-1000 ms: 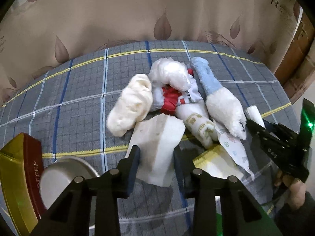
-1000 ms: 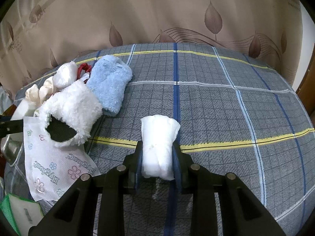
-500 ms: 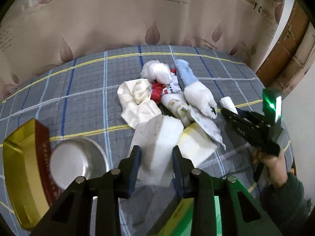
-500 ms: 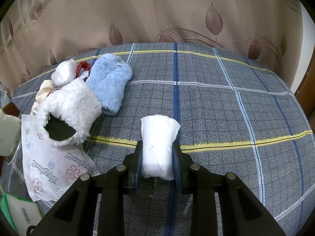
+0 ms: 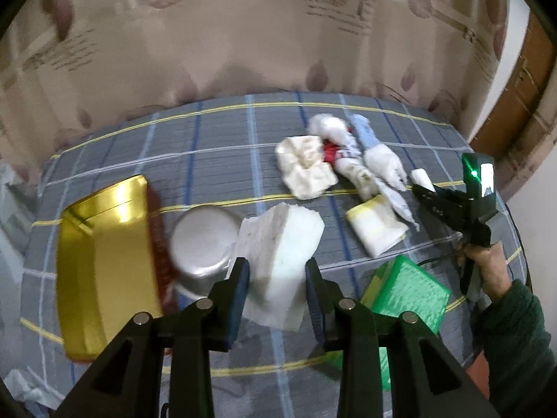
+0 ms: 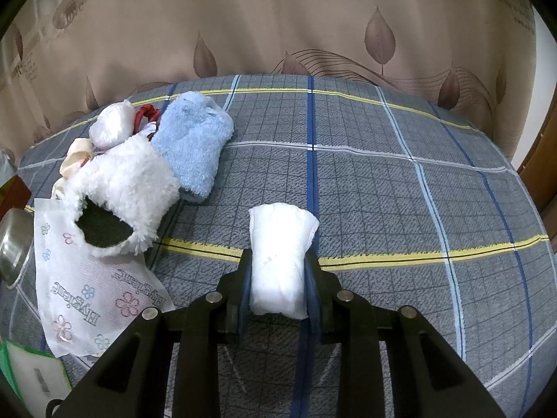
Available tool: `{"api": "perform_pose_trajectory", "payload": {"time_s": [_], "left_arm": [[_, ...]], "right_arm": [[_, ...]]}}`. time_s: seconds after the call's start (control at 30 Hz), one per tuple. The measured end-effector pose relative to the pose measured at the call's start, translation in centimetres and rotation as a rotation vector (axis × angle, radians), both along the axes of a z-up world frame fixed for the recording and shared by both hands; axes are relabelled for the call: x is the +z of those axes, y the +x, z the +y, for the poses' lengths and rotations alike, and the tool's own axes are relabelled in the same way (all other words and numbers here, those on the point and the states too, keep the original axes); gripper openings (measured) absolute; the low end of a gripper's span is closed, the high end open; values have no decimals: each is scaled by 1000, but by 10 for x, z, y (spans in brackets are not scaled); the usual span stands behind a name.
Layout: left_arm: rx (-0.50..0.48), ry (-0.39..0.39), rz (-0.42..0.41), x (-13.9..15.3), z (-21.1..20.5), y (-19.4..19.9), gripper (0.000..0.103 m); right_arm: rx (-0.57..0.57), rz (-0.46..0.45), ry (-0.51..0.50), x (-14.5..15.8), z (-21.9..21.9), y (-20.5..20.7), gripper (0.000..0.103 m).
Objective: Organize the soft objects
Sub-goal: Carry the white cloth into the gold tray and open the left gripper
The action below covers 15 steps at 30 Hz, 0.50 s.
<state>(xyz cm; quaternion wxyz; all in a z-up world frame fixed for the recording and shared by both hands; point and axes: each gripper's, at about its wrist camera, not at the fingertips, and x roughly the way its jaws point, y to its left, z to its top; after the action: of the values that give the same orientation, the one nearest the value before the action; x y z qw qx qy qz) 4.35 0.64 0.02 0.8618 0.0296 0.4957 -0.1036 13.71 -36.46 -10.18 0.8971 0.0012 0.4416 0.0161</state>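
The left gripper (image 5: 276, 278) has its two fingers clamped on a white folded pad (image 5: 282, 254). The pad sticks up and away from the fingers, with its long side pointing toward the far edge of the table. It hangs above the checked cloth (image 5: 222, 160), just beside a silver bowl (image 5: 200, 244) and near a gold tin (image 5: 104, 261). This view is blurry, so the pad's edges are hard to make out.

The right gripper (image 6: 278, 285) has its fingers squeezed on a white rolled pad (image 6: 280, 254). The roll's long side points straight ahead, away from the fingers, in line with a blue stripe on the cloth.

To the left of the roll lies a heap of soft things: a fluffy white sock (image 6: 122, 188), a blue sock (image 6: 195, 146), a small white bundle (image 6: 111, 125) and a flowery tissue pack (image 6: 87, 282). A green box (image 5: 405, 296) sits near the front edge.

The right half of the cloth is bare, all the way to the curtain (image 6: 278, 21).
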Motion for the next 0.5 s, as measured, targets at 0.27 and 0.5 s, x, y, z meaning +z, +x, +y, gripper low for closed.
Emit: {"api": "perform_pose_trajectory", "payload": {"time_s": [0.27, 0.5], "left_arm": [[108, 41, -46, 14, 56, -17, 32], [224, 82, -83, 18, 108, -12, 32]], "right_arm": [[1, 0, -20, 0, 1, 0, 27], [1, 1, -30, 0, 2, -1, 27]]}}
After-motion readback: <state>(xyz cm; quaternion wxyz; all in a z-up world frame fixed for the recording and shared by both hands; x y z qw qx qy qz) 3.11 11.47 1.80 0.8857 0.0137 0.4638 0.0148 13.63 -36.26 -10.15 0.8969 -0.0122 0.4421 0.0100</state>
